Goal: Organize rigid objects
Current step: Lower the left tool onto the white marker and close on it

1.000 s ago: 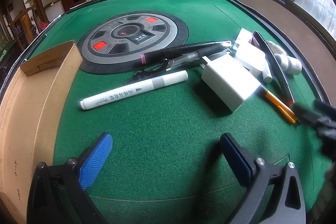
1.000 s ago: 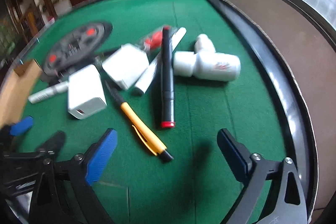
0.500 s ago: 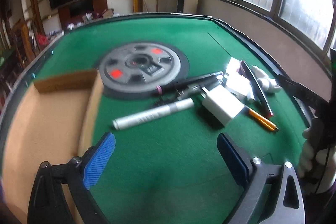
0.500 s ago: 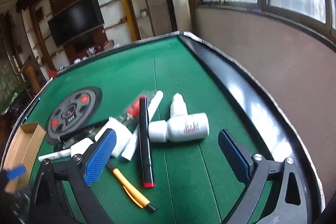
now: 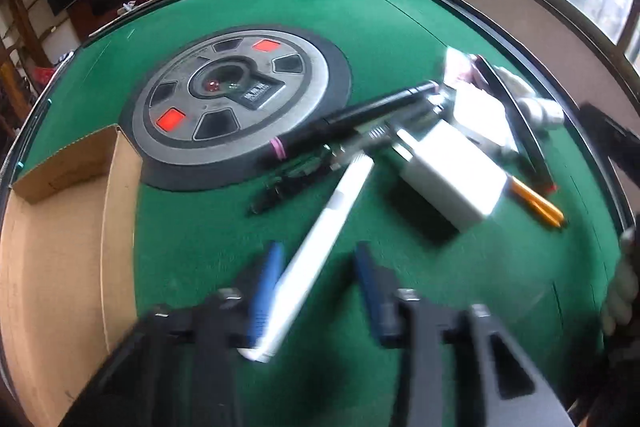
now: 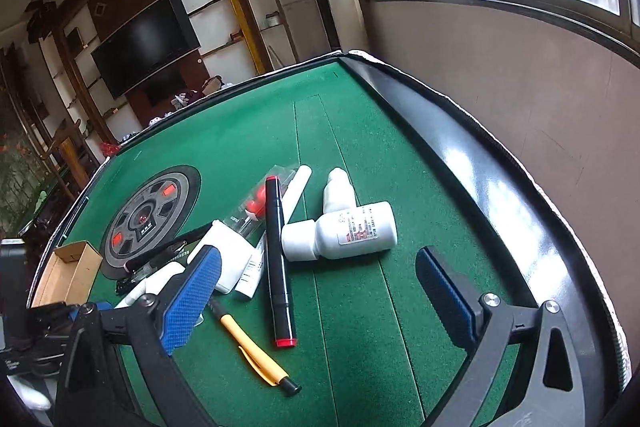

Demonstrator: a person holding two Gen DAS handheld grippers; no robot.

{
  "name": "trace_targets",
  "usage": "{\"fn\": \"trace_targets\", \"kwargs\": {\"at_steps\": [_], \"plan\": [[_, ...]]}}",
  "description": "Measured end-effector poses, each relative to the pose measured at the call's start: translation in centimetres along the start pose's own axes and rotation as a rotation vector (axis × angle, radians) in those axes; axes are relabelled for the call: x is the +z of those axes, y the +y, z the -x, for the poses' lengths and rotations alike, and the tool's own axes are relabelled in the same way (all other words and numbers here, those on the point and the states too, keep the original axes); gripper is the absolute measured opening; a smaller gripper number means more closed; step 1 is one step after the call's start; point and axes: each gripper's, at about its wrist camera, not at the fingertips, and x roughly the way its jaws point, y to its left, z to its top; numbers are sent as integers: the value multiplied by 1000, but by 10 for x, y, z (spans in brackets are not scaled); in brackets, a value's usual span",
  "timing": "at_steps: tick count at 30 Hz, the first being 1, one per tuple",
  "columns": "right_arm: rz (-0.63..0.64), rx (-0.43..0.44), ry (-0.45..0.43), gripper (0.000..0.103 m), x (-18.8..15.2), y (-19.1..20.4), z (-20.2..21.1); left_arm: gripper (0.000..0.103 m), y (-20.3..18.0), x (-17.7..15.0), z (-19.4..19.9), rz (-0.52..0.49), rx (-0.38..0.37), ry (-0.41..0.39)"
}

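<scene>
- the left gripper (image 5: pixel 316 291) has its blue pads narrowed around the white and grey cylindrical plastic marker (image 5: pixel 320 247); the left pad (image 5: pixel 266 283) lies against the barrel, while a strip of felt shows before the right pad, and the frame is blurred, so i cannot tell whether the marker is pinched yet.
- the marker lies slanted on the green felt table (image 5: pixel 380 19), its near end between the pads and its far end pointing at the white rectangular plastic charger block (image 5: pixel 448 175), just beside it.
- the open brown cardboard box (image 5: pixel 60 247) sits at the left, close by; i judge it the likely place for the marker.
- judged by look, the marker is light, stiff and smooth-sided; a round barrel can roll or swivel between flat pads.
- held near one end, the long free part may droop or swing; a hold nearer the middle would carry it steadier.
- the right gripper (image 6: pixel 320 303) hangs with its pads spread wide and nothing between them, above the orange and black pen (image 6: pixel 256 351) and the black marker with red ends (image 6: pixel 278 263).
- the white plastic bottle with a printed label (image 6: pixel 352 231) lies on its side beyond, touching the black marker's flank.
</scene>
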Motion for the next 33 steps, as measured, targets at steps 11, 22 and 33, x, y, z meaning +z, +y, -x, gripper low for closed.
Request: {"fn": "trace_targets", "kwargs": {"at_steps": [11,22,33], "plan": [[6,-20,7,98,-3,3,-3,76,-13,6,-14,43,36,-39],[83,-72,13,98,-10,15,-10,12,27,-44,45,262,-257,-233],[2,304,167,98,-28,27,25,12,88,-95,174,332,-321,-600]]}}
